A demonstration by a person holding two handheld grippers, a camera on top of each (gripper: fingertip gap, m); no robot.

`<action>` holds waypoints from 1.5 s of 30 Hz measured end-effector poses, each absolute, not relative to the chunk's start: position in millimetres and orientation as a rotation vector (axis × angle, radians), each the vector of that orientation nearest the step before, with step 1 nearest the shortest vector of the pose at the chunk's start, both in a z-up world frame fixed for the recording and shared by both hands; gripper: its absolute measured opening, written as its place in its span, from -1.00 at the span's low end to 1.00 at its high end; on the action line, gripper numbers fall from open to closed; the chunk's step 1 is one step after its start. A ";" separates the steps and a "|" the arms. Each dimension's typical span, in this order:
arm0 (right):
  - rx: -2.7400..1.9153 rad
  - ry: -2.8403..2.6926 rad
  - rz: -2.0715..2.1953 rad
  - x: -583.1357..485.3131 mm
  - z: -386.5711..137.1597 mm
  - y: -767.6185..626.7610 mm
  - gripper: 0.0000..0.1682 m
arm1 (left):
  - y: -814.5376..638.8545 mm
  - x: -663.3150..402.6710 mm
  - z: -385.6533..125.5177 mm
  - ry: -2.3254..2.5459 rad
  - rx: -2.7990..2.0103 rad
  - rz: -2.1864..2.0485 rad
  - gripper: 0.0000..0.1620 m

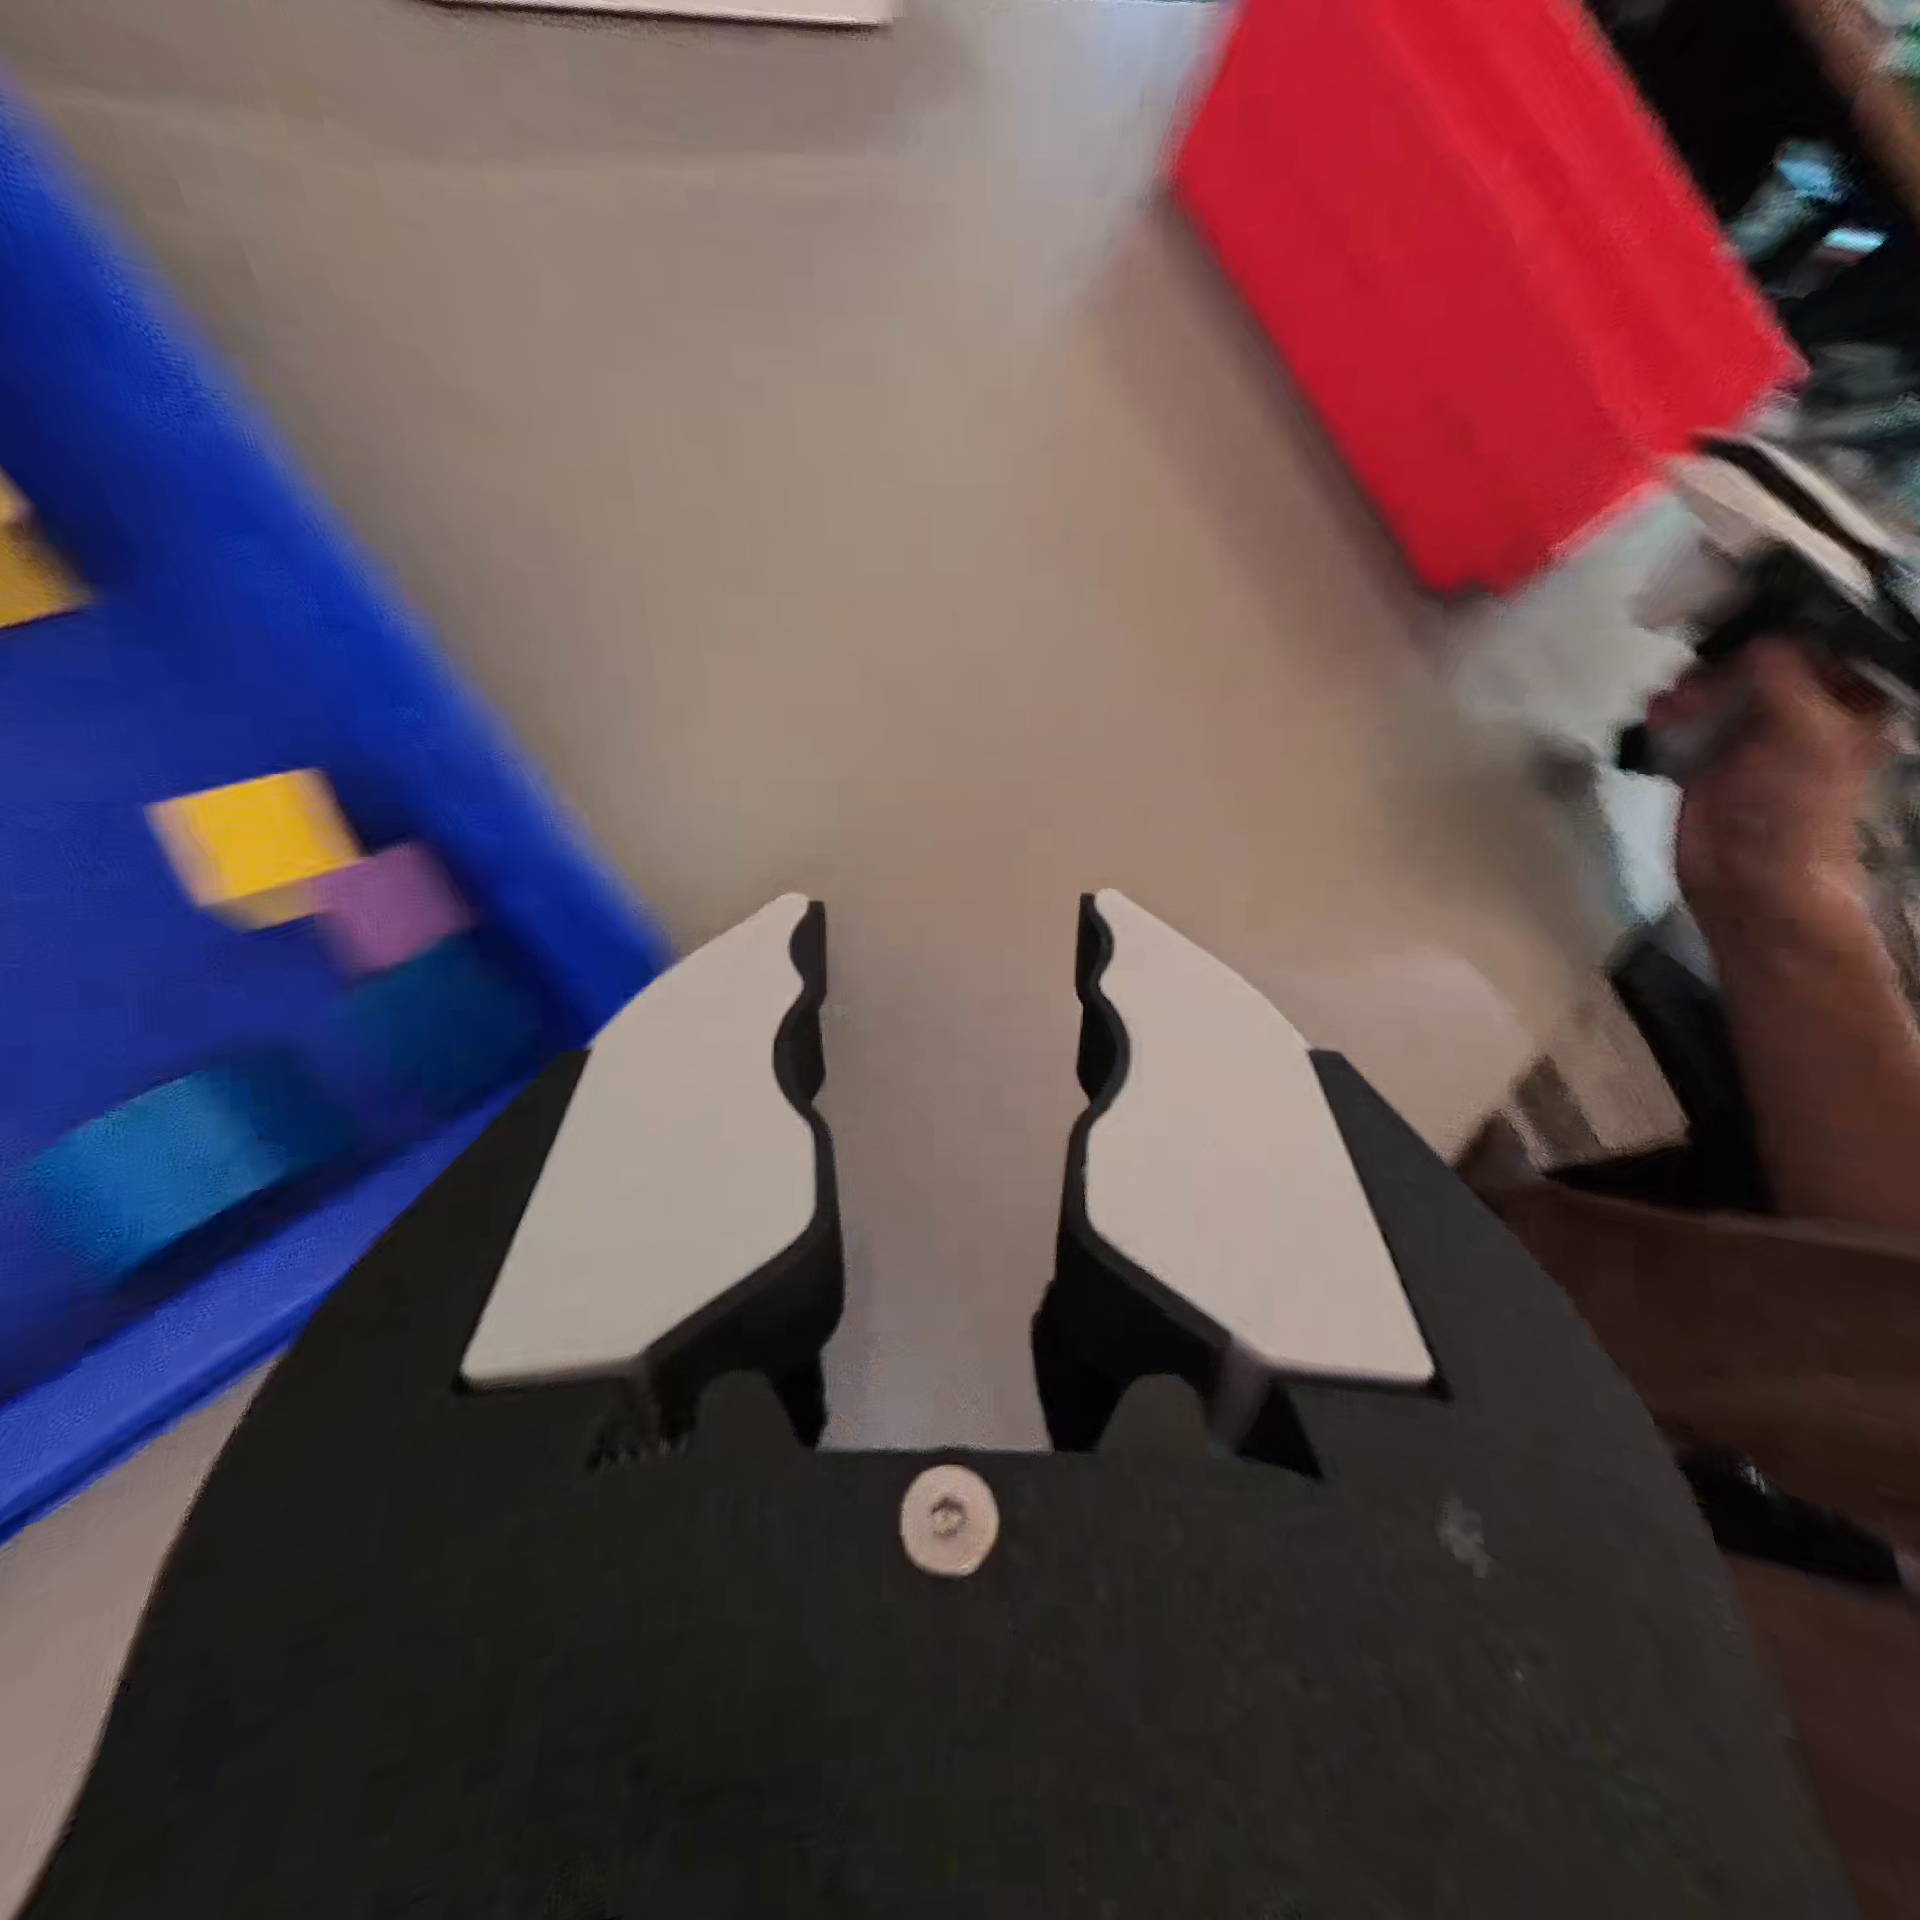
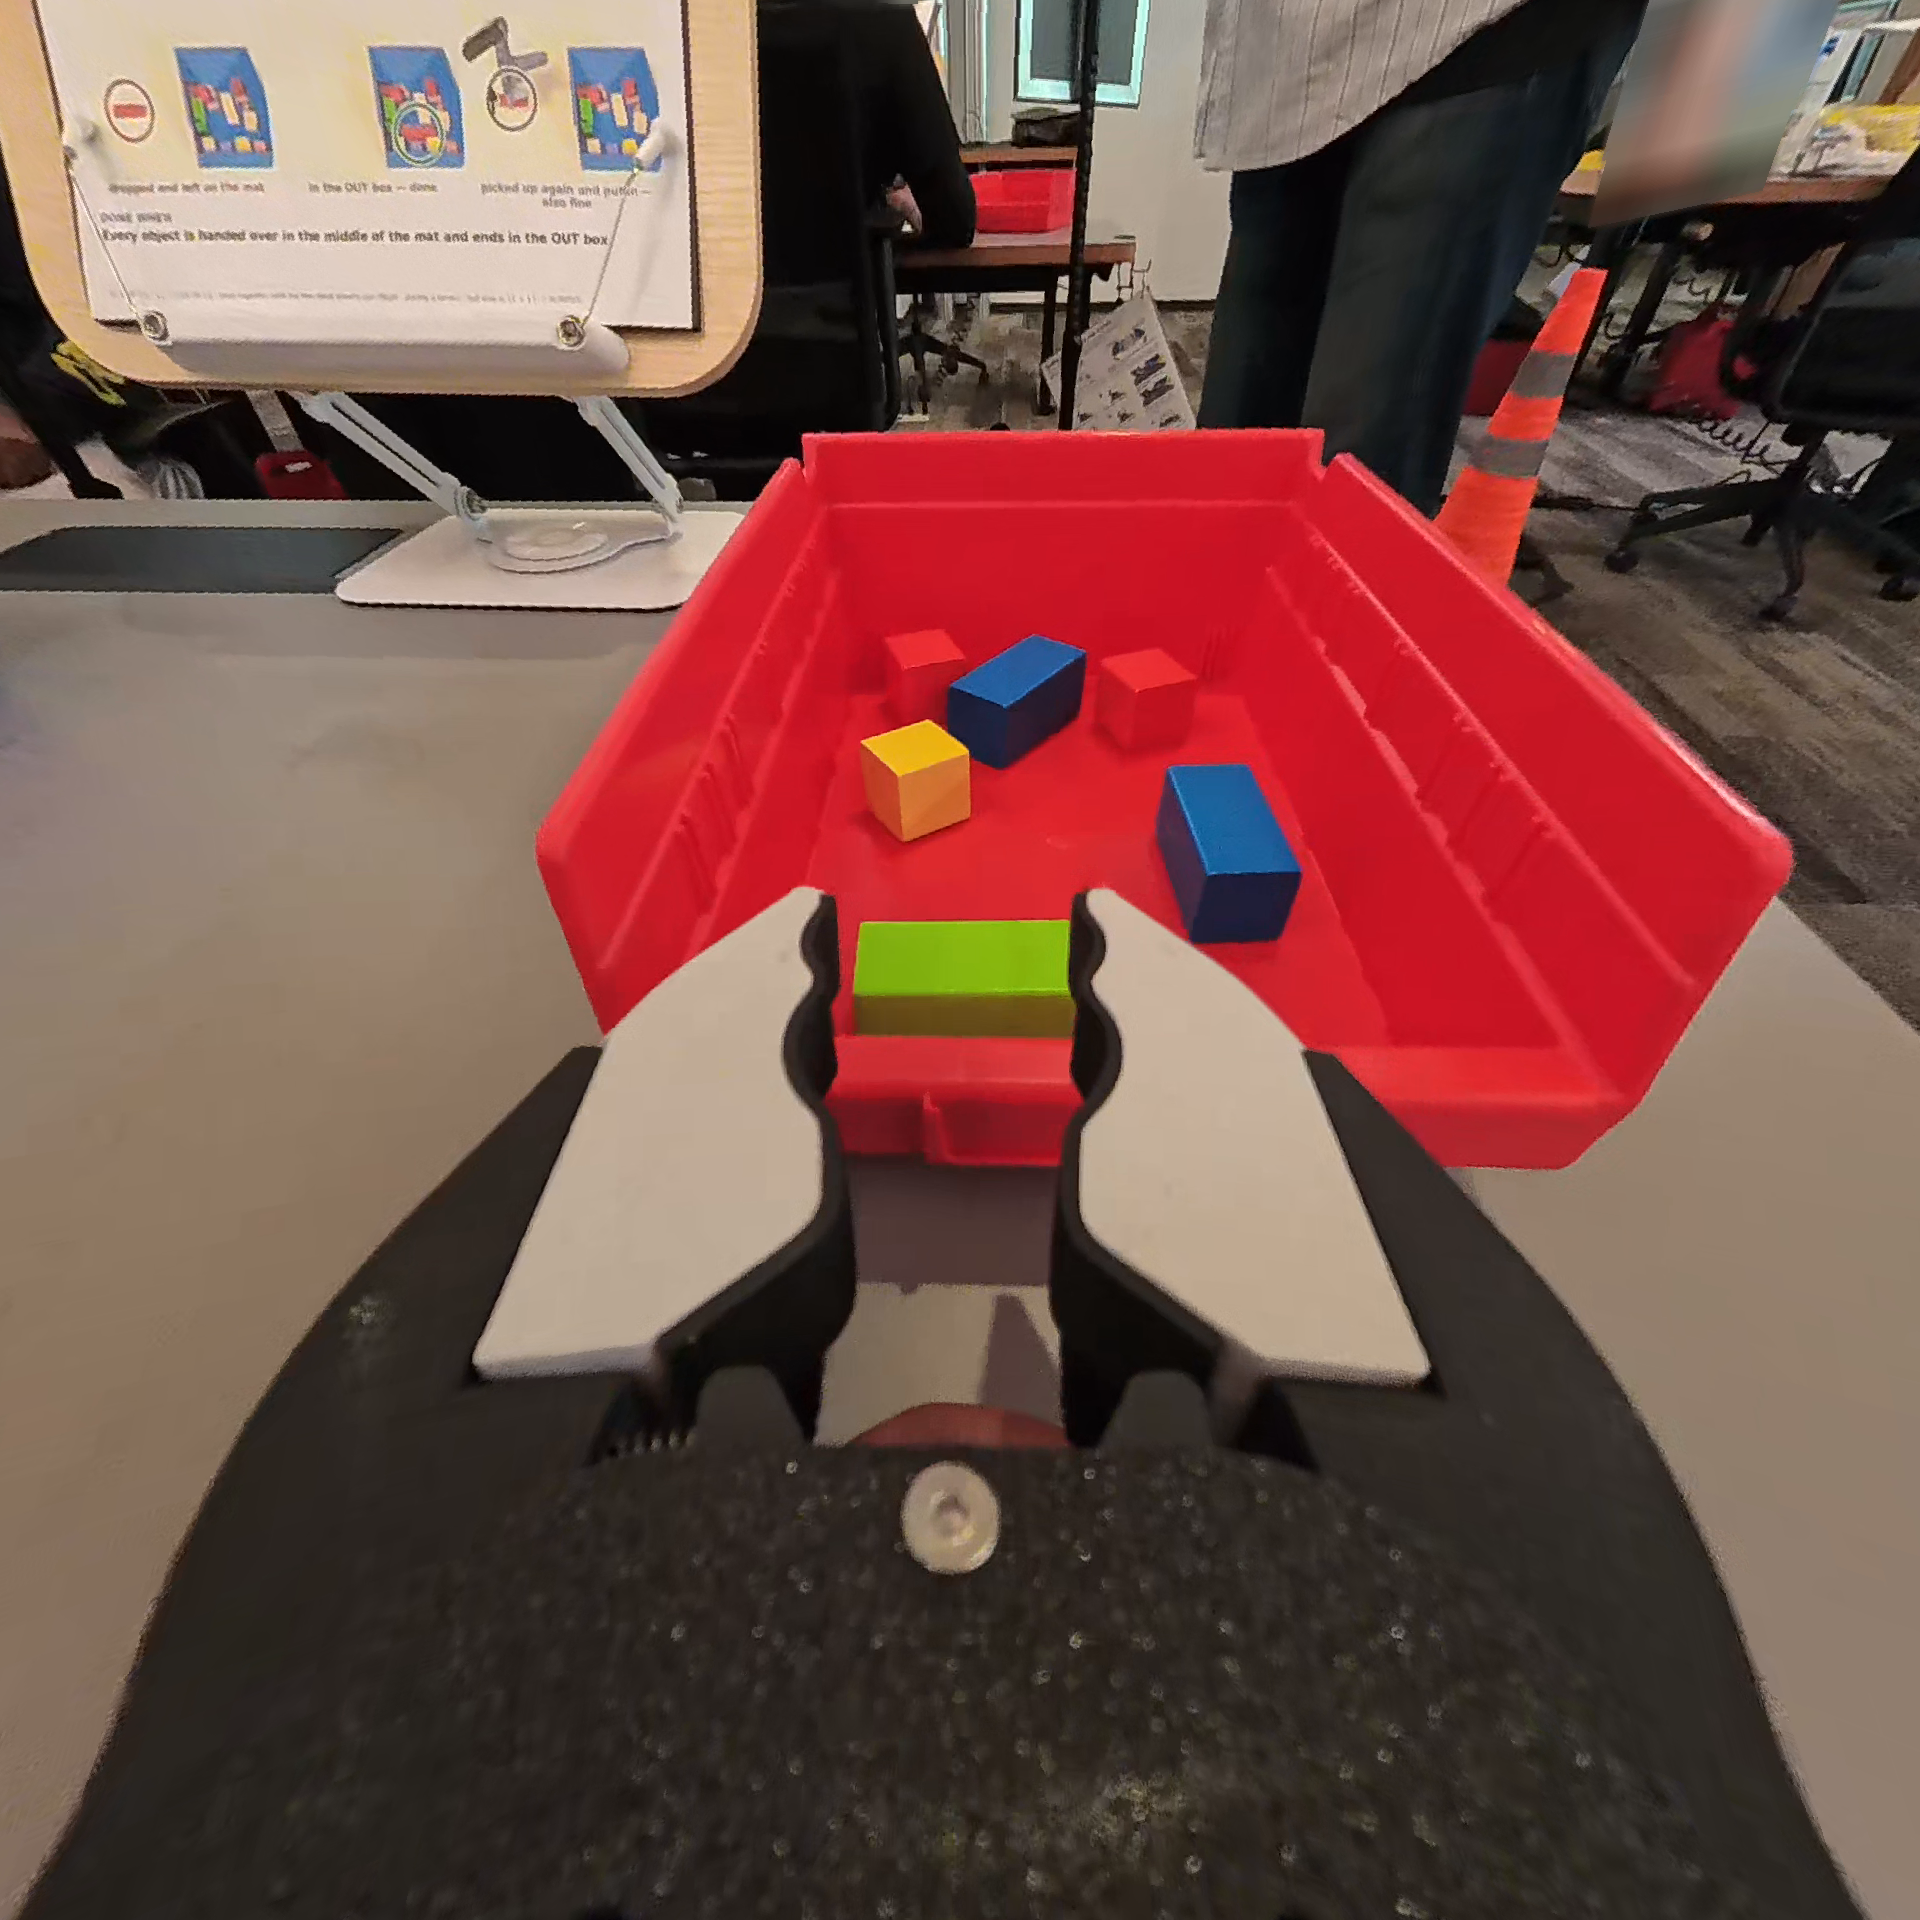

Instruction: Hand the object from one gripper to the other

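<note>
The right gripper pinches a green rectangular wooden block over the red plastic bin's near edge, apparently for dropping; the left gripper is spread, empty.

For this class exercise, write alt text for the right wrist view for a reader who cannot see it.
The right gripper holds a green block crosswise between its fingertips, over the near end of a red bin on a grey table. Inside lie two blue blocks, two red cubes and a yellow cube.

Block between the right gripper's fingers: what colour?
Green block, clearest in the right wrist view.
</note>
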State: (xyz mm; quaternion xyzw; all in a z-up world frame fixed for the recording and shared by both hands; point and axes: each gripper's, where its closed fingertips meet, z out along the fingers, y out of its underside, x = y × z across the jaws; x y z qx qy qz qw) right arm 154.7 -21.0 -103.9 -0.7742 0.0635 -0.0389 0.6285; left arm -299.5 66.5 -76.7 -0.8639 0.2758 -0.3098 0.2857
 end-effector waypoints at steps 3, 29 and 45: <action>-1.759 0.128 -0.059 151.3 -99.7 -17.7 -0.50 | 127.9 -342.8 -76.5 0.598 -2.445 -0.614 -0.28; -1.790 0.115 0.048 148.8 -108.5 -18.9 -0.52 | 260.2 -444.0 -189.5 1.553 -2.719 0.191 -0.56; -1.573 -0.495 0.617 -48.6 -18.1 30.5 -0.53 | 128.0 -288.9 9.1 0.988 -1.779 -1.297 -0.58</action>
